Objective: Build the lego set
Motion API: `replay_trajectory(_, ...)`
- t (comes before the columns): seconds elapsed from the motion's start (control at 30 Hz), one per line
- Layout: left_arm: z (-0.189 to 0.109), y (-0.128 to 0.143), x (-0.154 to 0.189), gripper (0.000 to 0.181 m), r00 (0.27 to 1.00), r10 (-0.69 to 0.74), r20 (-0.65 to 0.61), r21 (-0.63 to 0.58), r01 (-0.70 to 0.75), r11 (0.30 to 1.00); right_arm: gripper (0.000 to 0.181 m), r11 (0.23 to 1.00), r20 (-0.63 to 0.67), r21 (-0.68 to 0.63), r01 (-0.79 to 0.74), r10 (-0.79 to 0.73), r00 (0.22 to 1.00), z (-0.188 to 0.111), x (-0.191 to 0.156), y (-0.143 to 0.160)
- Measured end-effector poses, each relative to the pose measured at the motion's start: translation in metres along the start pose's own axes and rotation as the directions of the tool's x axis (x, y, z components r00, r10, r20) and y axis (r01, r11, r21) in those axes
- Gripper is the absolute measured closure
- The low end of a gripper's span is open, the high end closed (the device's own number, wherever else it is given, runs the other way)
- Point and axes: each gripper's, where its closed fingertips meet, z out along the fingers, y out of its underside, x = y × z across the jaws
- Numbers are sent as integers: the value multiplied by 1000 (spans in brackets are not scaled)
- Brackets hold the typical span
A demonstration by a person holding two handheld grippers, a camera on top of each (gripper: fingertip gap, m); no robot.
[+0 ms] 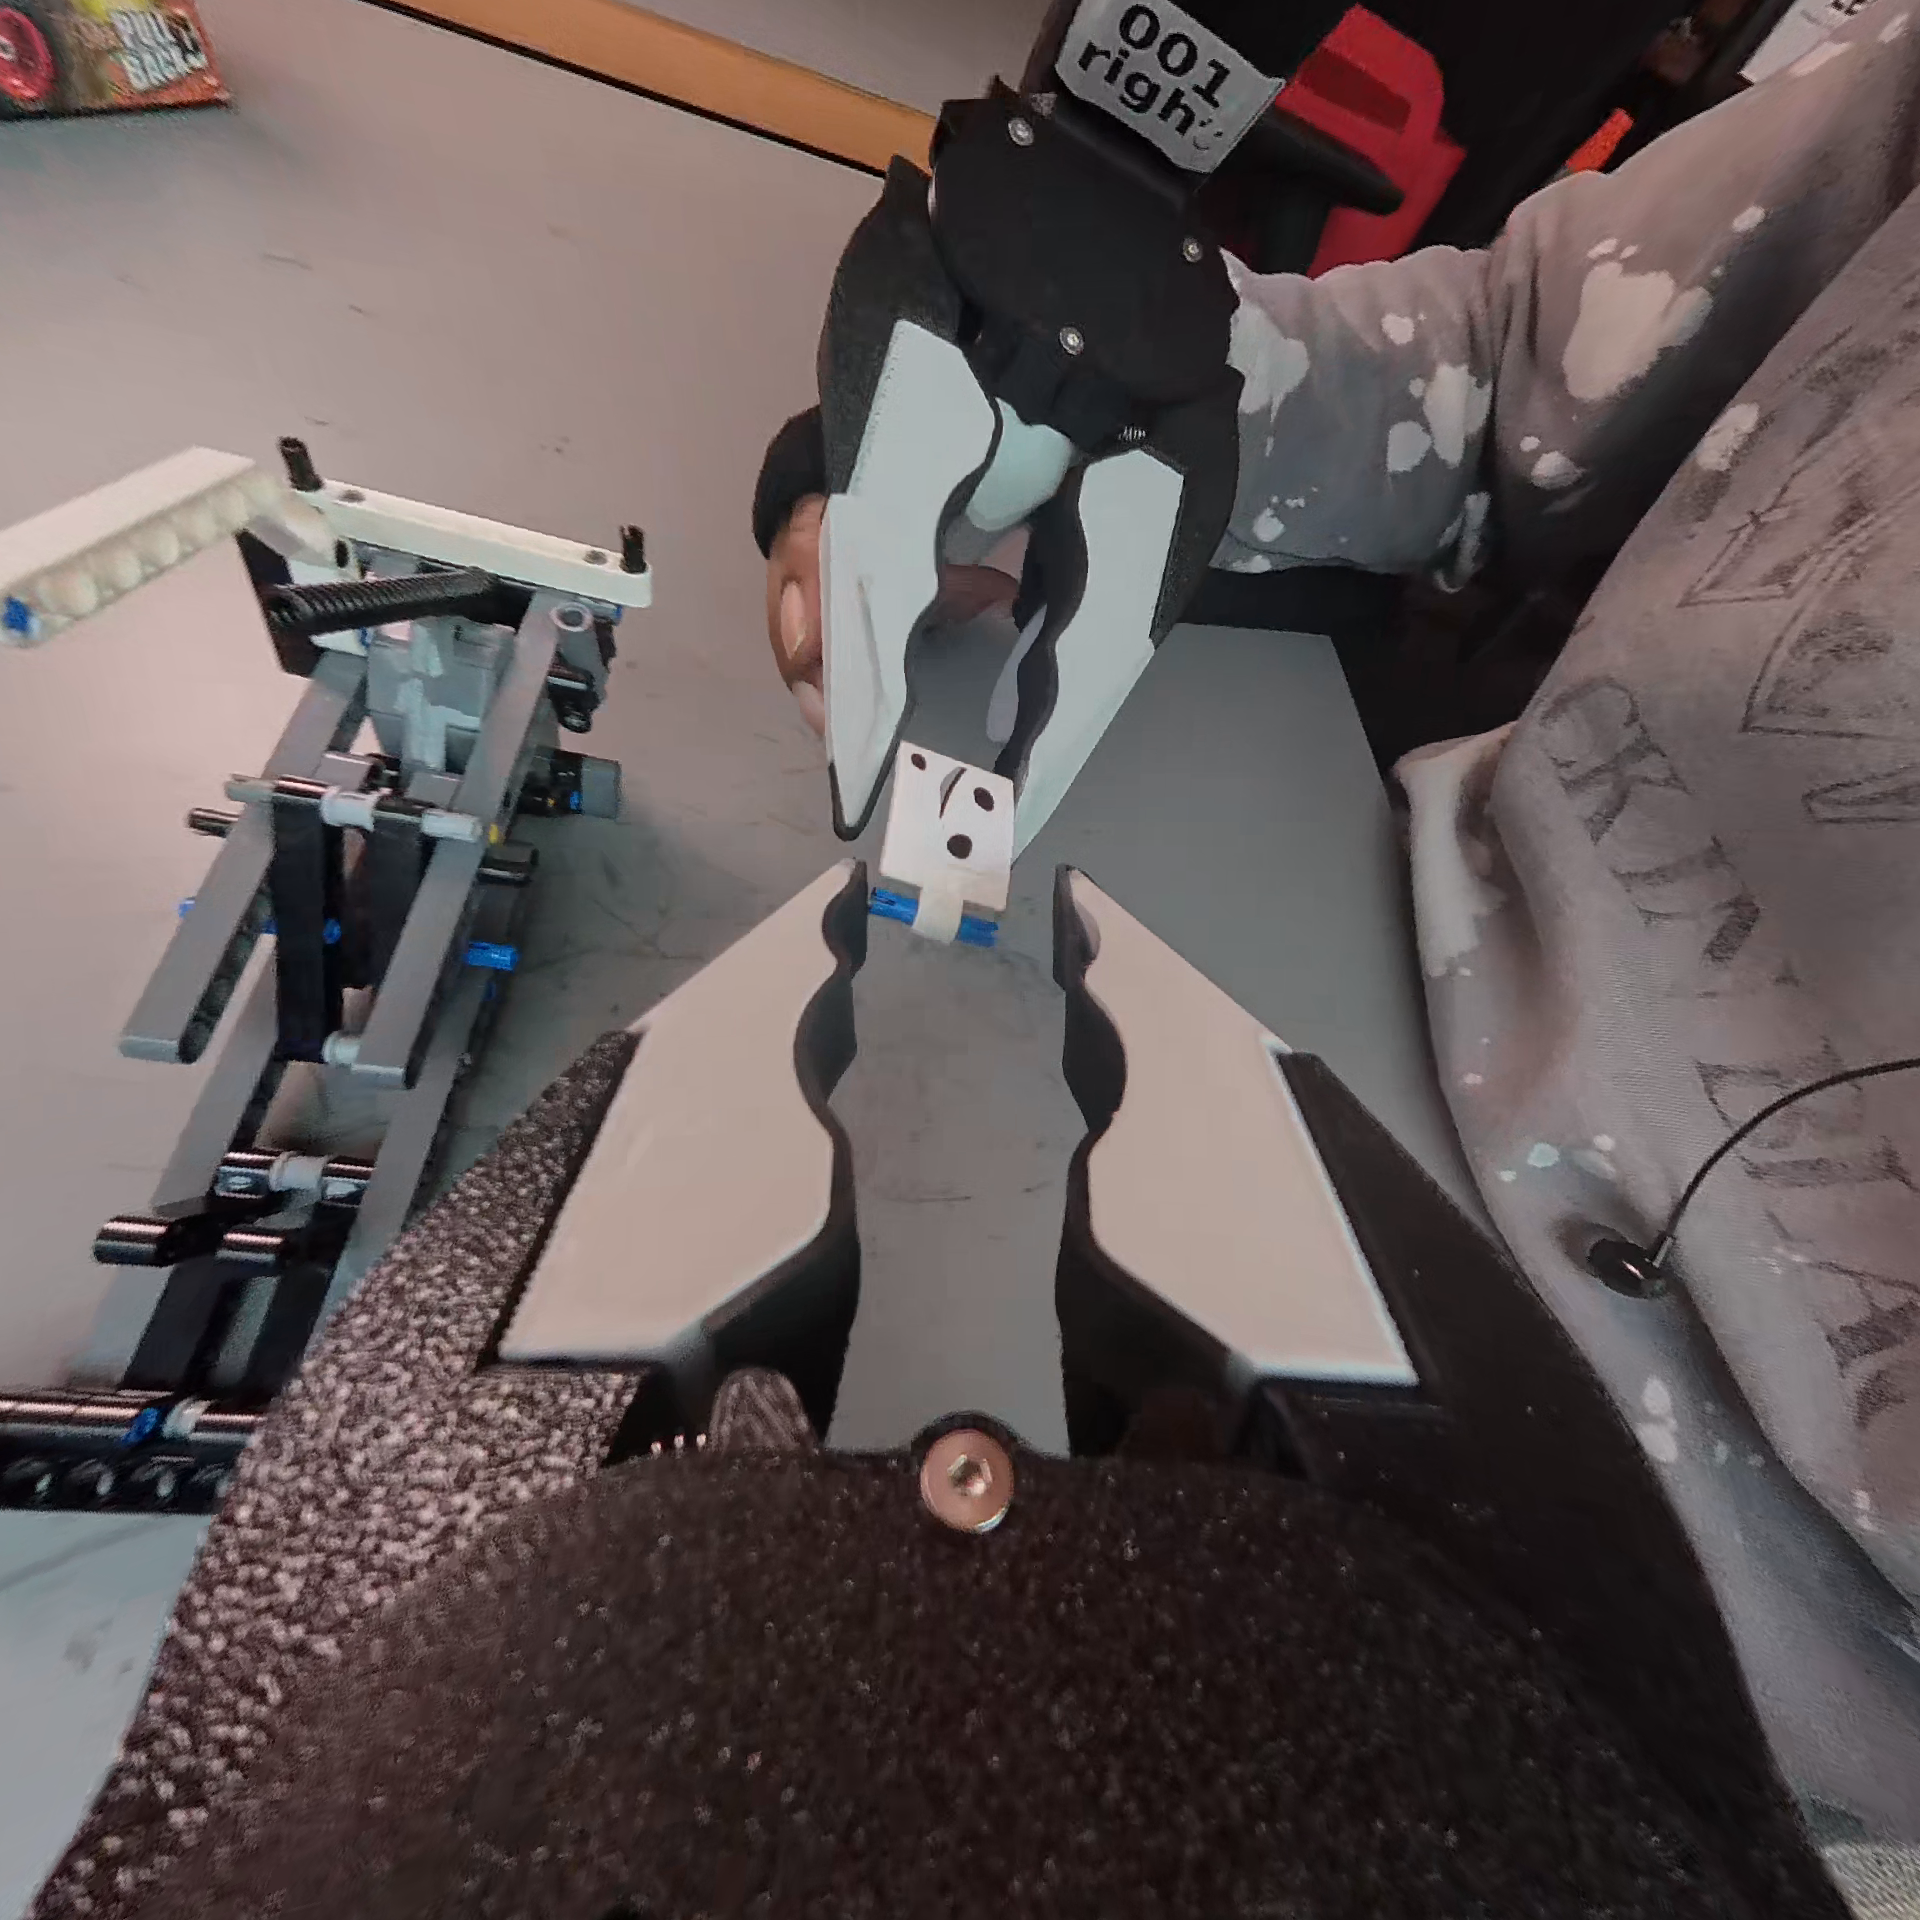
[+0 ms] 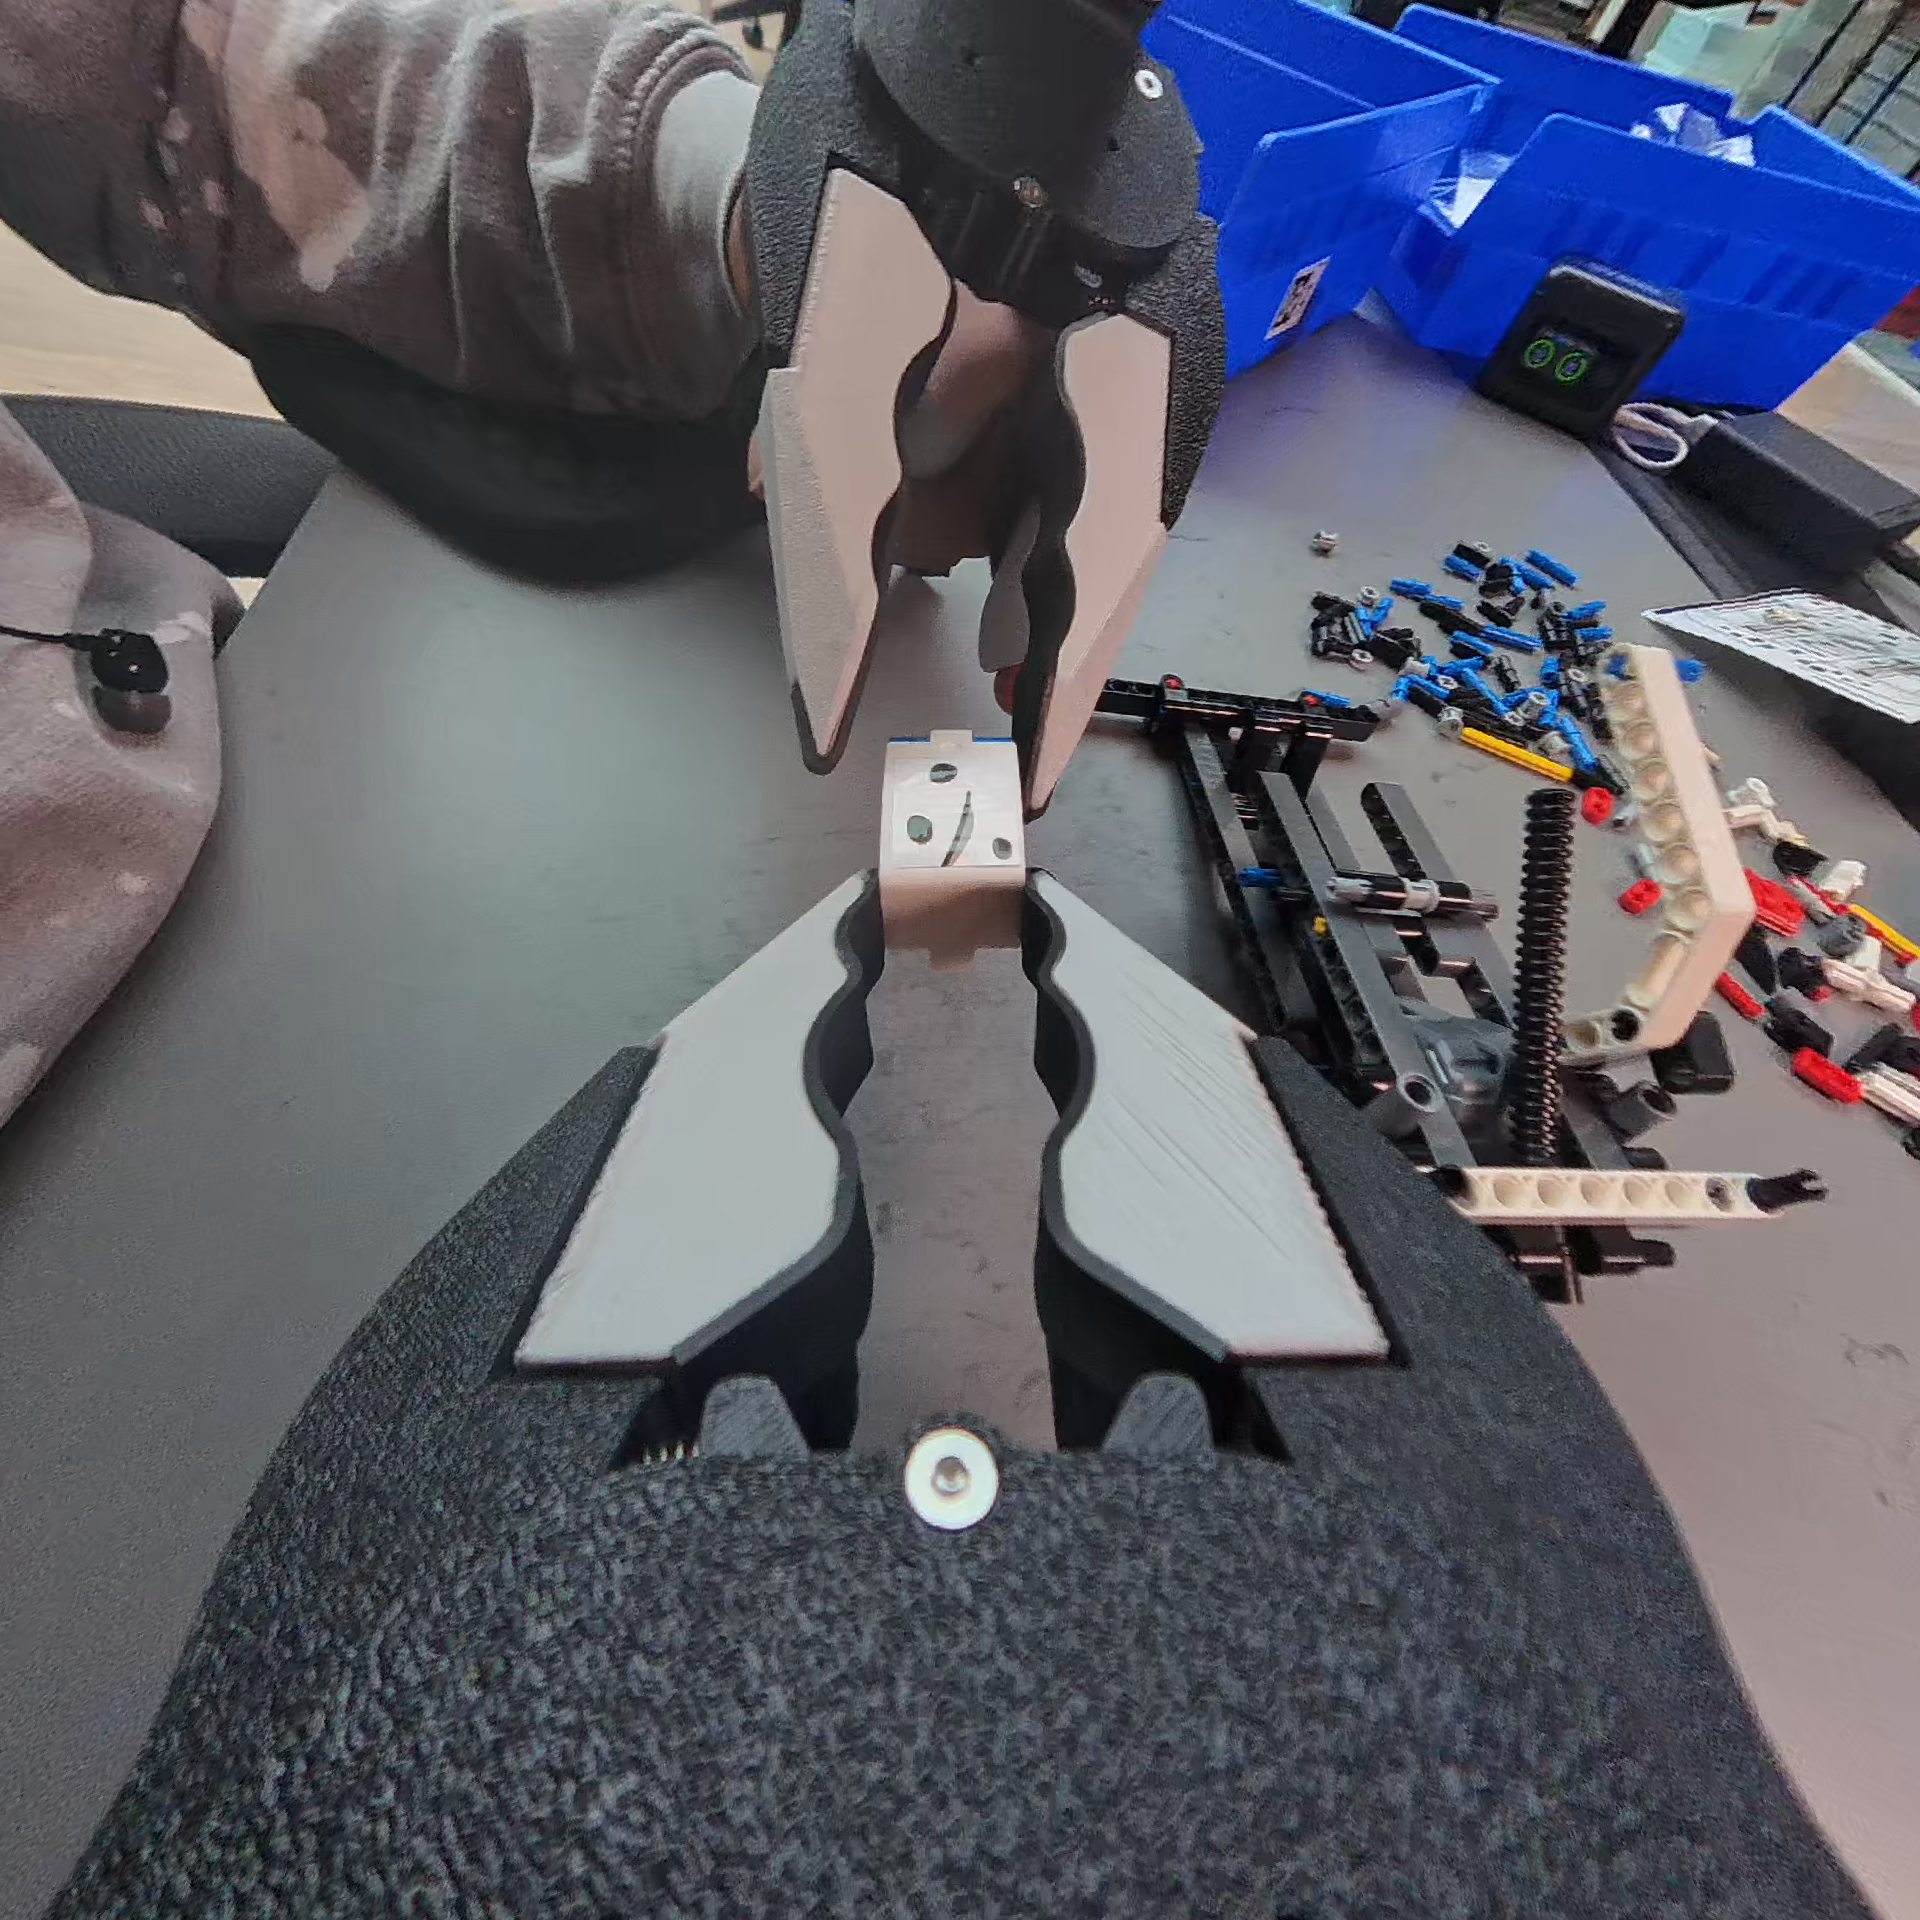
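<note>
Two tongs meet over the surface [image 2: 520, 831]. Right tongs [image 2: 951, 899] are clamped on a white panel piece [image 2: 951, 821] carrying a blue pin [image 1: 899, 909]; left tongs [image 1: 961, 883] stand apart just beside that pin. Beside the panel lies the half-built frame [image 2: 1403, 935], its black spring [image 2: 1543, 956] already mounted. Beyond it, many loose pieces [image 2: 1496, 634] suggest plenty remains.

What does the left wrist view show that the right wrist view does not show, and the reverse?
Only the left wrist view: a colourful printed box at the table's far edge.

Only the right wrist view: blue plastic bins, a pile of loose small pieces, a printed paper sheet.

Both: the small white holed lego panel held by the right claw, the open left claw, the grey-black lego frame.
</note>
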Motion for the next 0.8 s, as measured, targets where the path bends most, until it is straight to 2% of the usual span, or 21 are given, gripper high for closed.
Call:
replay_trajectory(0.07,-1,-3,-6,143,999,11,53,16,-11,1000,156,1000,-41,27,-16,17,999,-1,8,-3)
replay_trajectory(0.13,-1,-6,-10,150,996,18,83,29,-21,999,156,998,-57,59,-25,28,998,-1,10,-8)
replay_trajectory(0.33,-4,-12,-7,155,997,31,68,64,-36,997,156,992,-58,123,-7,14,998,-4,9,-19)
replay_trajectory(0.53,2,4,-3,155,982,168,87,-52,-163,985,156,999,7,26,38,-39,999,0,-4,-2)
replay_trajectory(0.77,0,-4,5,155,989,142,36,21,-143,989,157,999,44,-14,42,-41,998,2,-12,3)
replay_trajectory(0.8,-2,-7,6,155,991,133,25,43,-134,990,166,999,39,-27,41,-40,998,2,-11,6)
